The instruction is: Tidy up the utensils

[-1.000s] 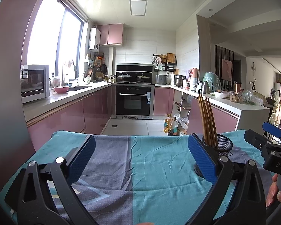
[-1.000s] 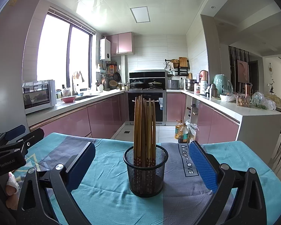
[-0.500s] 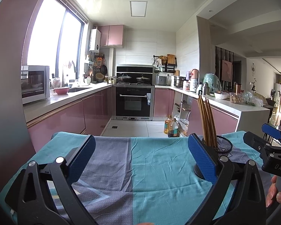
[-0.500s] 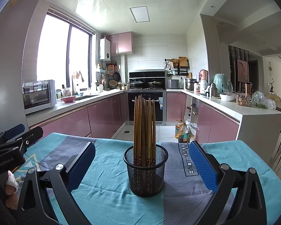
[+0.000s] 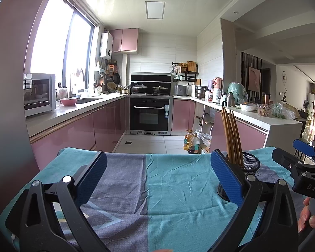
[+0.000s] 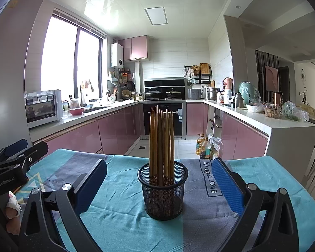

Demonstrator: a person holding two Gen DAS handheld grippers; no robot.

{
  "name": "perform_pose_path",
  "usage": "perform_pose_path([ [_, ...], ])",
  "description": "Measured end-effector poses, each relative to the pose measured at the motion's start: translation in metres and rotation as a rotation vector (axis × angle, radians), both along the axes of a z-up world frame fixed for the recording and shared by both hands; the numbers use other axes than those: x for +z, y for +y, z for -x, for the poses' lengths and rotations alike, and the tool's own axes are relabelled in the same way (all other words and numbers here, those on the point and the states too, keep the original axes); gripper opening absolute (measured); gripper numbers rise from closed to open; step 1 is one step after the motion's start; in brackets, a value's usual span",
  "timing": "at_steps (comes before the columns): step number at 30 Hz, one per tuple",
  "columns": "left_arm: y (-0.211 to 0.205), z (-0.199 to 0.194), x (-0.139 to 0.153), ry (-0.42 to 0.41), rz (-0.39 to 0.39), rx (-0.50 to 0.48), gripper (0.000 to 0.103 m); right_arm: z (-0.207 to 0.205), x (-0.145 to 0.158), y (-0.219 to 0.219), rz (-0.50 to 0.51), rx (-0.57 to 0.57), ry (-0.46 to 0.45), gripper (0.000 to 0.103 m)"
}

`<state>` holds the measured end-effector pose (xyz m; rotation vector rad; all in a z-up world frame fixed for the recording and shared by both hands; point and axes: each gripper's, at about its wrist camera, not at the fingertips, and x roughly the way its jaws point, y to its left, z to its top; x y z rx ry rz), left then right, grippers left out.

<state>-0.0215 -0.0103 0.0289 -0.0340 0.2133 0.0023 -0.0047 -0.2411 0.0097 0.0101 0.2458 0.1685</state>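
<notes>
A black mesh holder (image 6: pixel 163 191) stands upright on the blue and grey tablecloth (image 6: pixel 119 191), with several wooden chopsticks (image 6: pixel 160 140) standing in it. My right gripper (image 6: pixel 157 185) is open and empty, its jaws wide on either side of the holder, apart from it. In the left wrist view the holder (image 5: pixel 246 166) and chopsticks (image 5: pixel 231 134) sit behind the right pad. My left gripper (image 5: pixel 156 177) is open and empty over bare cloth (image 5: pixel 168 180). The right gripper also shows at the right edge of the left wrist view (image 5: pixel 304 157).
The left gripper body shows at the left edge of the right wrist view (image 6: pixel 12 163). Beyond the table's far edge are the kitchen floor, pink cabinets (image 6: pixel 115 134), an oven (image 5: pixel 150 113) and two oil bottles (image 6: pixel 202 147). A white counter (image 6: pixel 262 121) stands at the right.
Both grippers stay open and nearly still. The left wrist view has drifted slightly, so the holder sits a touch lower and further right.
</notes>
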Motion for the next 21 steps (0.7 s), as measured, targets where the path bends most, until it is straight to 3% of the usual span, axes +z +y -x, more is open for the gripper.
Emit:
perform_pose_path([
  [21,-0.0014,0.0013,0.0003,-0.001,-0.002,-0.001,0.097,0.0001,-0.0009,0.0013,-0.007,-0.005,0.0,0.097],
])
